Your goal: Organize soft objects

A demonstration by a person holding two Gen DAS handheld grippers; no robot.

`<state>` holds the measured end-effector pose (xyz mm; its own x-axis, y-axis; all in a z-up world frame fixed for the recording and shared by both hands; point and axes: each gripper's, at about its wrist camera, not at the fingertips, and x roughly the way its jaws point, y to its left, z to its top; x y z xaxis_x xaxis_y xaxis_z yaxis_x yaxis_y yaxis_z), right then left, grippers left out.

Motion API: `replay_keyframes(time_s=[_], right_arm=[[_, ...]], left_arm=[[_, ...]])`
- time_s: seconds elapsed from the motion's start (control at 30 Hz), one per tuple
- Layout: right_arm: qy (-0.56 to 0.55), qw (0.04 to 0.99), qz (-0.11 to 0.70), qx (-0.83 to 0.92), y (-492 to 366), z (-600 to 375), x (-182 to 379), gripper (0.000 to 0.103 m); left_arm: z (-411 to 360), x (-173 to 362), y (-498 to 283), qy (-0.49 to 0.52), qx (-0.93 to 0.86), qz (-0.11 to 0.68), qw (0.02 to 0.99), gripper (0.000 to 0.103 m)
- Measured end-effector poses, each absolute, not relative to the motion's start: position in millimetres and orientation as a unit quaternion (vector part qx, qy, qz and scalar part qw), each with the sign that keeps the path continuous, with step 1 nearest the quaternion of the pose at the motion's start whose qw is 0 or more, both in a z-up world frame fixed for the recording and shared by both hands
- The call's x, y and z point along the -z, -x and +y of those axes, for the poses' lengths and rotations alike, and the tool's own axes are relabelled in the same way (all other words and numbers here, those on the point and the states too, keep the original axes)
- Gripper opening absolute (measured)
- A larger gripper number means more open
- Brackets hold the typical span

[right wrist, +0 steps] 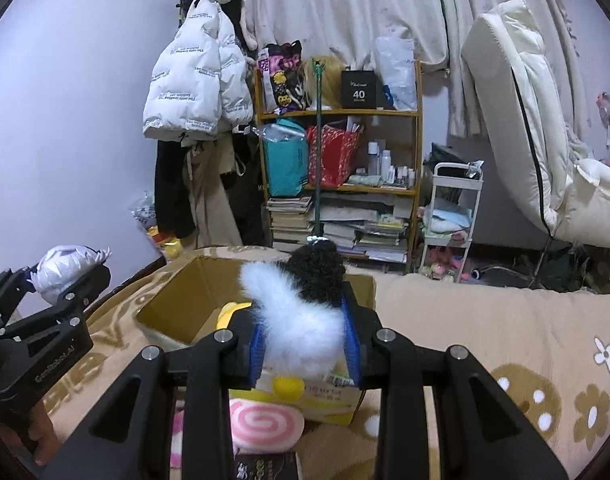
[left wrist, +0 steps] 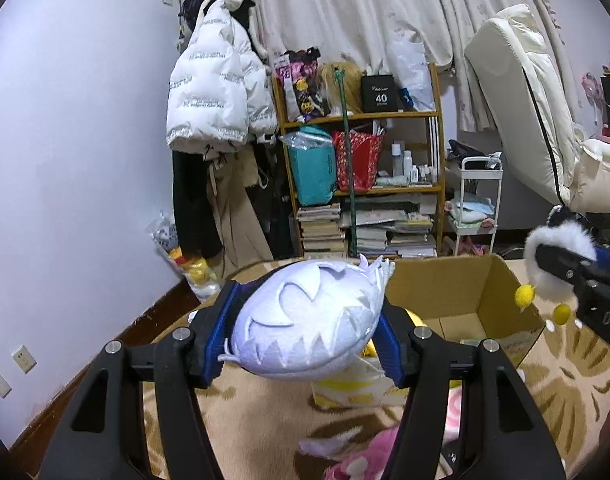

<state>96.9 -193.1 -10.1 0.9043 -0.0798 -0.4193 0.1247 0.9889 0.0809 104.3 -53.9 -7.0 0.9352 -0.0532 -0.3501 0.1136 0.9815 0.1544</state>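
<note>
**A:** Both grippers are loaded. How should the drop go?

**B:** One at a time, I'd say. The left gripper [left wrist: 307,320] is clamped on the pale lilac plush [left wrist: 305,316], held up near the left rim of the cardboard box [left wrist: 465,292]; carry it right, over the opening, then part the pads.

**A:** And the right gripper [right wrist: 305,344]?

**B:** Its blue pads [right wrist: 256,350] squeeze the fluffy black-and-white toy [right wrist: 297,320], level, above the box's near wall. Nudge it farther before releasing.
</note>
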Motion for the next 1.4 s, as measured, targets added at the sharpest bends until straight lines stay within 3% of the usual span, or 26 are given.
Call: replay_keyframes(time_s=[0.37, 0.97, 1.4], right_arm=[[-0.062, 0.978, 0.189, 0.062, -129.3, -199.4, 6.6, 0.034], [-0.096, 0.968, 0.228, 0.043, -141.6, -209.4, 30.2, 0.035], [-0.120, 0.959, 0.255, 0.040, -143.1, -218.9, 45.4, 0.036]], left_arm=[[-74.4, 10.8, -131.3, -0.101, 0.058, 0.167, 0.979, 0.061], [-82.7, 17.2, -144.2, -0.083, 0.100, 0.162, 0.978, 0.061], [-88.3, 36.5, -163.0, -0.068, 0.126, 0.226, 0.964, 0.064]])
